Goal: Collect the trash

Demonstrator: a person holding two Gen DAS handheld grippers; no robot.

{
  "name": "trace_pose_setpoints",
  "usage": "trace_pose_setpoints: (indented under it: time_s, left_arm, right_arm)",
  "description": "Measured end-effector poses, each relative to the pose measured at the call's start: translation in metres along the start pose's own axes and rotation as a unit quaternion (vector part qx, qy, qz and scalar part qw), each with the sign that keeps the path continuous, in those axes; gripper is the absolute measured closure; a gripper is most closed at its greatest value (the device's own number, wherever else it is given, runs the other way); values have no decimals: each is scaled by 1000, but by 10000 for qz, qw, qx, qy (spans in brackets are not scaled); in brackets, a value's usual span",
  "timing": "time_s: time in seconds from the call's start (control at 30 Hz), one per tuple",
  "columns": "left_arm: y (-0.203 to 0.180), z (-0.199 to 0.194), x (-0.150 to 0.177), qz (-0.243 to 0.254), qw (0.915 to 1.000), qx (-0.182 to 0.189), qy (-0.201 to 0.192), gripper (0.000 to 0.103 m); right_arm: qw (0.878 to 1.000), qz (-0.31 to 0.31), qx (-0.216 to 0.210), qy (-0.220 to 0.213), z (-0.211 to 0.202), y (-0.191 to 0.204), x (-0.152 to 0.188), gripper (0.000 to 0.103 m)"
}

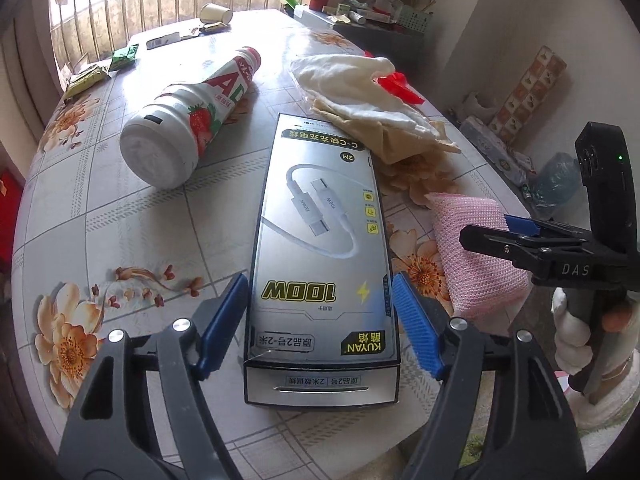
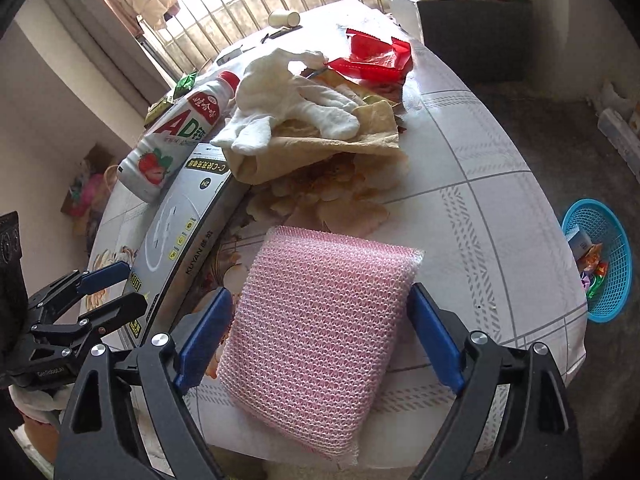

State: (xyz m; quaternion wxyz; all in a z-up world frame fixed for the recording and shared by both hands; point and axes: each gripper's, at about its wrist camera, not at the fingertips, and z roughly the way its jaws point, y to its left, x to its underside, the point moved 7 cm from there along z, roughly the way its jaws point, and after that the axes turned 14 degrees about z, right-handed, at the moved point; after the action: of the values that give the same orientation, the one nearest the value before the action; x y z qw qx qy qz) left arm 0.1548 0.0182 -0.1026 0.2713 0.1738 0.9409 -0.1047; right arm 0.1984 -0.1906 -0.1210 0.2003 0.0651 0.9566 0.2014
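The cable box (image 1: 320, 248) reads "KUYAN", "100W", "2M"; the bottle (image 1: 192, 120) shows "AD".

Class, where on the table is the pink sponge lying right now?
In the right wrist view the pink sponge lies near the table's front edge, between the right tool's open fingers, just right of the cable box.

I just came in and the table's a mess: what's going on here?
A person is clearing trash with a gripper in each hand. The left gripper straddles the cable box, its pads beside the box's sides with no firm grip visible. The right gripper is open around the pink scrubbing sponge. A blue basket on the floor already holds some wrappers.
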Motion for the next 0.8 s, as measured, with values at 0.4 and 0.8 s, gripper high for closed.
trace_pose_setpoints:
  time_s: [0.4,0.8]
  left_arm:
    - [11,-4,0,-1009,9909,846,-287,29]
    - [-20,-8,23,-491,9855,1579,-382,33]
  right_arm:
    - [9937,476,-848,-557,-40,5,-11,16]
    - [9941,-113,-827,694,29,98,6,16]
